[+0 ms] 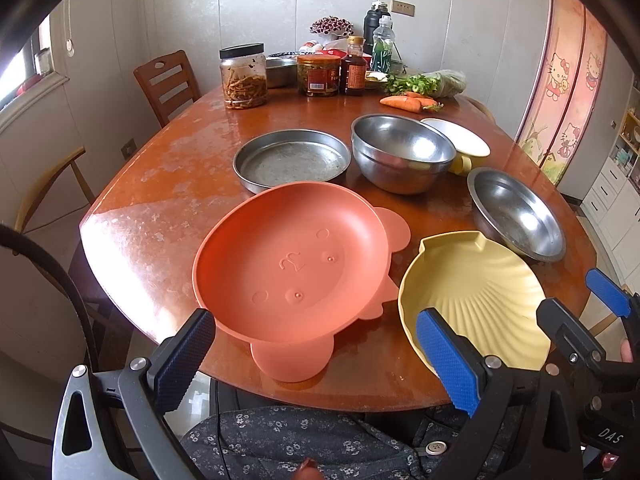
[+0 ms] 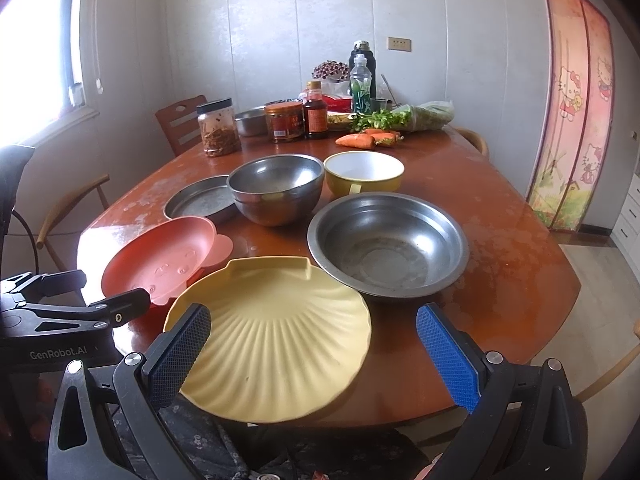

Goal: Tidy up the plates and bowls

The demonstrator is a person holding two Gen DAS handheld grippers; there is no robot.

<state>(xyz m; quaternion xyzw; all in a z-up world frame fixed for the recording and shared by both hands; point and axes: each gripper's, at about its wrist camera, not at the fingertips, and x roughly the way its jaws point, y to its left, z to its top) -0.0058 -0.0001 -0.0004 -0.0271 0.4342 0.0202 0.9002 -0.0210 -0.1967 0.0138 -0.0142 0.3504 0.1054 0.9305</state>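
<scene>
Bright daylight from the window at left, blown out to white. Glare across the table near that side. Strong fisheye bending, dark vignette at corners; sharp focus throughout.

Dining room, daylight coming in from the left.

Pale panelled walls are enclosing the room, with a beige switch plate sitting high on the far wall. A window at the left is glaring white and throwing light across the worn reddish-brown bench, whose finish is flaking in pale patches. A slatted wooden chair is standing at the far left corner of the bench; a curved-arm chair is sitting along its left side. At the right, pink sliding doors with cartoon cat stickers are filling the wall, white drawer units are showing beyond them, and pale floor tiles are lying below.
</scene>
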